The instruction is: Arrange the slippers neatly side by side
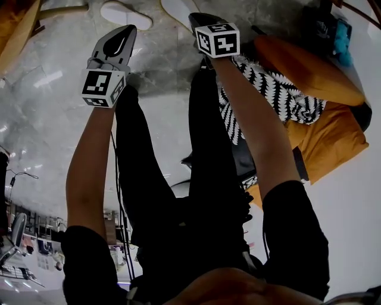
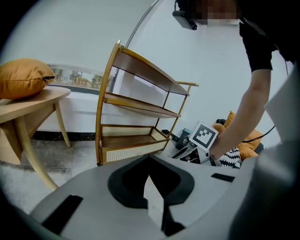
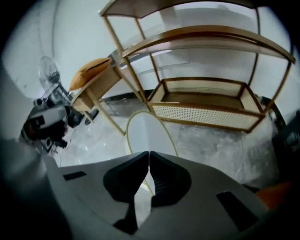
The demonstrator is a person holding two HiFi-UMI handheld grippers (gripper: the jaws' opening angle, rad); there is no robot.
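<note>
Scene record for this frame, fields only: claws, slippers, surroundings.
left claw: shut, empty
right claw: shut, empty
slippers: two, white, on the grey floor beyond both claws, untouched
oval: white, gold-rimmed, on the floor ahead of the right claw
rack: wooden, tiered
cushion: orange, on a wooden table

Just past the right tongs (image 1: 199, 21), one slipper (image 1: 177, 8) is cut off by the top edge and partly covered by the tongs. In the right gripper view, the near end of a white oval thing (image 3: 146, 133) is hidden behind the right tongs, and what it is cannot be told. Left of the left tongs (image 2: 149, 159), an orange pillow (image 2: 23, 77) and the desk (image 2: 28, 101) under it are cut off by the edge.
</note>
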